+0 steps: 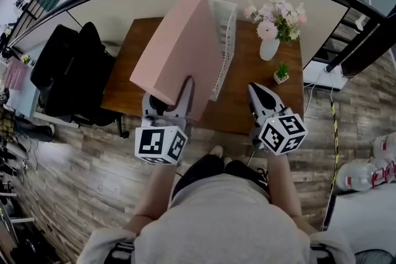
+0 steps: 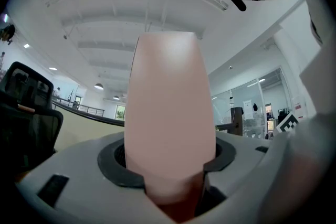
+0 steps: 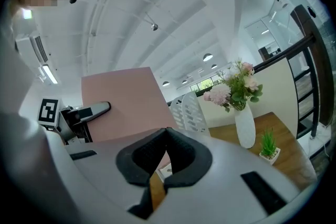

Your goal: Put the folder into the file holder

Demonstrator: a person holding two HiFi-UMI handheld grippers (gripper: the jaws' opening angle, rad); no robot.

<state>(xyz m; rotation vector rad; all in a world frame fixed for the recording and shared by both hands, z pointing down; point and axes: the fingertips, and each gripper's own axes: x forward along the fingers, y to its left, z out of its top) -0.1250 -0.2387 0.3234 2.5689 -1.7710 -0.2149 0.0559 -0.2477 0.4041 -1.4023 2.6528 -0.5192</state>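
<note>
Wooden desk (image 1: 247, 114) sitting in a bright open office | one pink folder (image 1: 179, 52) hanging tilted over it, just beside one white file holder (image 1: 226, 28) | left gripper (image 1: 170, 99) clamping the folder's lower edge (probably light, stiff, slippery; hold near a corner) | right gripper (image 1: 263, 99) hovering closed, empty | one flower vase (image 1: 269, 48), one potted plant (image 1: 281, 74).

A white ceramic vase (image 1: 268, 49) of pink flowers stands at the far right of the brown wooden table (image 1: 244, 105). A small green plant in a white square pot (image 1: 281, 74) sits just on the near side of the vase. A black office chair (image 1: 74, 71) stands left of the table on the grey wood-plank floor (image 1: 80, 182), and clear plastic bottles (image 1: 365, 173) lie well to the right.
</note>
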